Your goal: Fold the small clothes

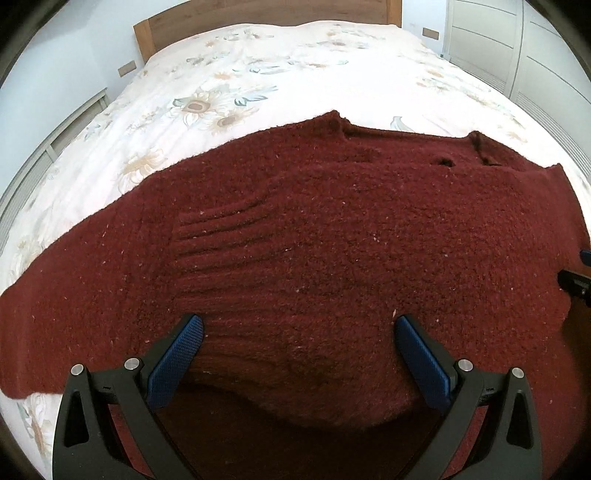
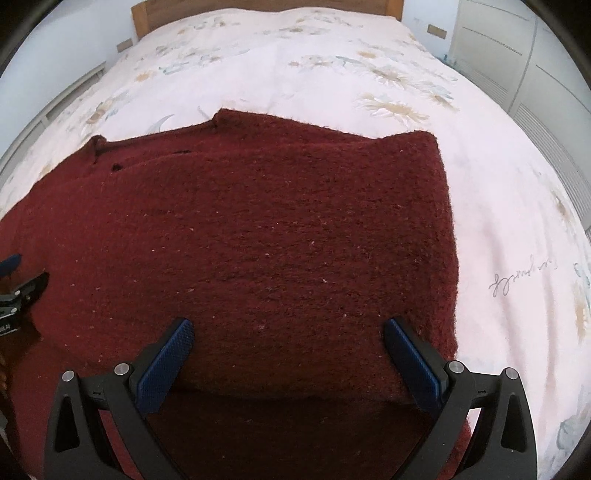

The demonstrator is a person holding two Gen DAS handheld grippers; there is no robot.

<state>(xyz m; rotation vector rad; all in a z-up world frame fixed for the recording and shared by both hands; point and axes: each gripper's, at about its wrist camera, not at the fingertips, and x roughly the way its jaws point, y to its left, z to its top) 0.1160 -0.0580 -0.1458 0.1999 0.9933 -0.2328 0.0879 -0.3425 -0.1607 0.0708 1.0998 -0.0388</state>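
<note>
Sweater (image 1: 314, 236), dark red and knitted, lies spread across the near part of a bed (image 1: 258, 66) with a white floral cover; its collar edge faces the wooden headboard (image 1: 207, 18), and a broad stretch of bare cover runs between them. In the left wrist view one sleeve reaches out to the left edge of the frame, with floral cover beyond it. In the right wrist view the sweater's right side ends in a straight vertical edge — it looks folded in there, a second layer showing beneath at the near end — and plain cover lies open to its right. Pale wardrobe doors (image 2: 535, 55) stand off to the right of the bed. The left tongs (image 1: 297, 330) are spread wide, blue pads (image 1: 177, 354) well apart over the sweater's near hem, nothing between them (whether the tips touch the knit I cannot tell). The right tongs (image 2: 288, 332) are likewise splayed wide and released, over the near edge. A grey cursive signature (image 2: 521, 278) is printed on the cover, upside down and unreadable.
</note>
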